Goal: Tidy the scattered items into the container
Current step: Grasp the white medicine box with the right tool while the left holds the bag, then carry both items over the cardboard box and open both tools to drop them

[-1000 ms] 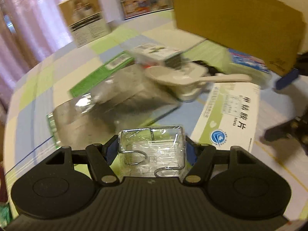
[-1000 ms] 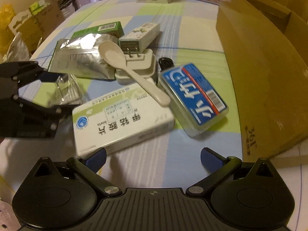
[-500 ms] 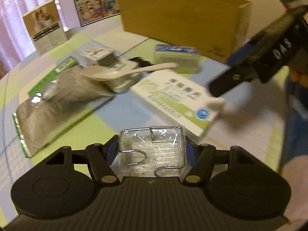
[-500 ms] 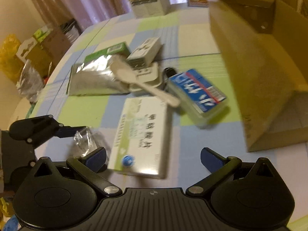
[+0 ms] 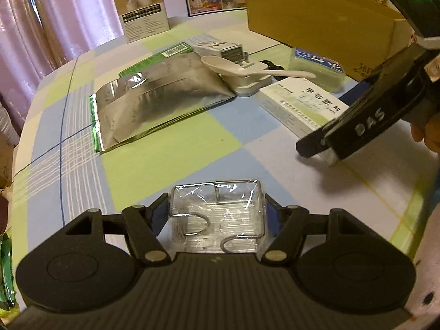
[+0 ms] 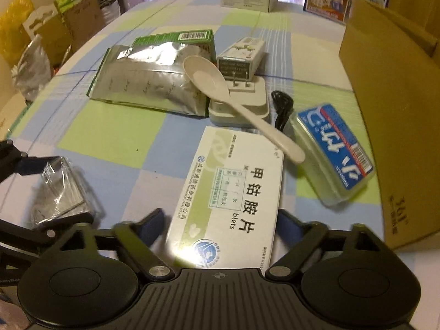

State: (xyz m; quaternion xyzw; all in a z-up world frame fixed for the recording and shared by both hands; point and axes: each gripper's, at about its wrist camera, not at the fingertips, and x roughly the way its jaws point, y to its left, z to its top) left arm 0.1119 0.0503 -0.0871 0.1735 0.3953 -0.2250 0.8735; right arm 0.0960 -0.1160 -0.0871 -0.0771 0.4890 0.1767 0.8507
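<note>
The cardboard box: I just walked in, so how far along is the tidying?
Nothing visibly sits in the cardboard box yet. The left tongs hold a clear packet; the right tongs straddle the white pill box. The spoon, foil pouch, charger and blue case remain on the table.

Checked tablecloth (image 5: 170, 148), pink curtains (image 5: 55, 13)

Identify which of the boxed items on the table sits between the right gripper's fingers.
The white medicine box with green print: its near end lies between the right gripper fingers. The clear blue-labelled case and the small plug box lie farther off.
</note>
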